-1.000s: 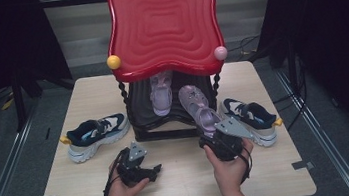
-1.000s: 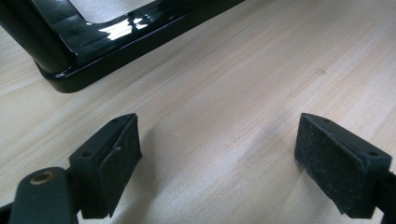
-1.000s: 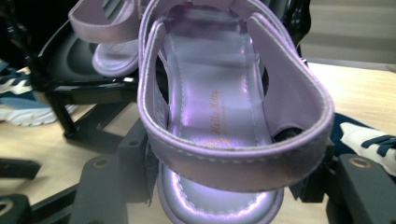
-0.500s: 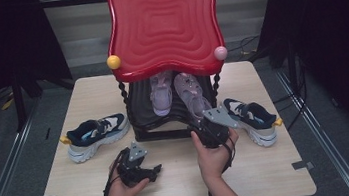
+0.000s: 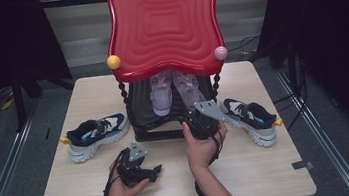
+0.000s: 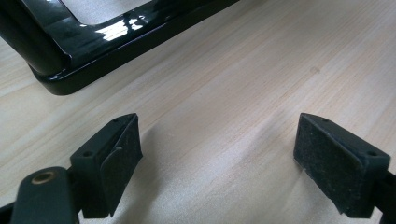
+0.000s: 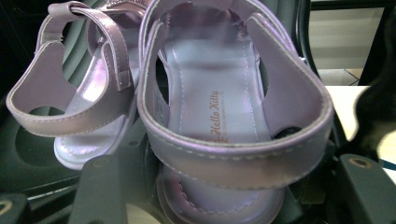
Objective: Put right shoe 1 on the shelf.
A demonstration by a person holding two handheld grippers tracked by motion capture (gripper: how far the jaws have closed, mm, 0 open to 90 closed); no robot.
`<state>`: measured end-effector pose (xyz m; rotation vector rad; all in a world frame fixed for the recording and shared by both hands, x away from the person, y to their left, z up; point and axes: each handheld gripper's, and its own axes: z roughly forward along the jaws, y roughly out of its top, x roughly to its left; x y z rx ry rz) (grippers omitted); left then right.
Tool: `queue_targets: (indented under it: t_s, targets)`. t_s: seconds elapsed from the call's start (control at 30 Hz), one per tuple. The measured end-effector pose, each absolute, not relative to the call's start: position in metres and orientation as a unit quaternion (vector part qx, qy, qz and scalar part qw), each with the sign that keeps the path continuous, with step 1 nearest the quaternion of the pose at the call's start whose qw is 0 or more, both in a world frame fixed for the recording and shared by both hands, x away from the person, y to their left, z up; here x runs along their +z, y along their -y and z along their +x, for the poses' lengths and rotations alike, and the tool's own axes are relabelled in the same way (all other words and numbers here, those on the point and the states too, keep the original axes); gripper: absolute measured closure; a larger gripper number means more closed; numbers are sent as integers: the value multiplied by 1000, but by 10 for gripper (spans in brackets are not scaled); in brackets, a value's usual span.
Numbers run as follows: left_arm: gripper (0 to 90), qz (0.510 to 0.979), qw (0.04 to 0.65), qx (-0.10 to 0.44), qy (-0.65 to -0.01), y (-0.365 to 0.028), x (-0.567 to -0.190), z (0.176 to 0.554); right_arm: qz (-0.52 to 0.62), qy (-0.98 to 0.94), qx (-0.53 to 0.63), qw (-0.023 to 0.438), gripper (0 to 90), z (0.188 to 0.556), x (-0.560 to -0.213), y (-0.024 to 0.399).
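Note:
Two purple sandals stand side by side on the black lower shelf of a red-topped stand. My right gripper is at the shelf's front, shut on the heel strap of the right sandal. In the right gripper view that sandal sits between the jaws of the right gripper, heel towards the camera, with the other sandal to its left. The left sandal is untouched. My left gripper lies low over the table, open, and in its own view the left gripper has bare wood between the pads.
A dark blue and white sneaker lies left of the stand and its mate right of it. The stand's glossy black base is just ahead of the left gripper. A yellow knob and a pink knob stick out from the red top.
The right hand carried the sandal leftwards from near the right sneaker onto the shelf, beside the other sandal. The left hand and its gripper stayed put.

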<state>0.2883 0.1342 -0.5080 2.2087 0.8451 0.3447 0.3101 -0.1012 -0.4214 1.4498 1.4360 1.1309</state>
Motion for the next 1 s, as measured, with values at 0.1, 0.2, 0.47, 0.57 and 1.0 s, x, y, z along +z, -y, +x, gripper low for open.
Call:
queue_targets:
  t_s: [0.1,0.2,0.47,0.57,1.0]
  targets:
    - [146,860,367,133,-329,-134,-508,288,575,-561,446,394,369,314,-421,100]
    - [145,860,367,133,-329,-134,-508,288,573,-560,439,407,369,319,-419,97]
    - [145,860,366,133,-329,-134,-508,288,586,-549,433,409,368,330,-419,94]
    - [146,860,366,133,-329,-134,-508,288,589,-545,433,411,368,334,-418,94]
    - [148,860,368,133,-329,-134,-508,288,604,-537,422,412,364,350,-420,83]
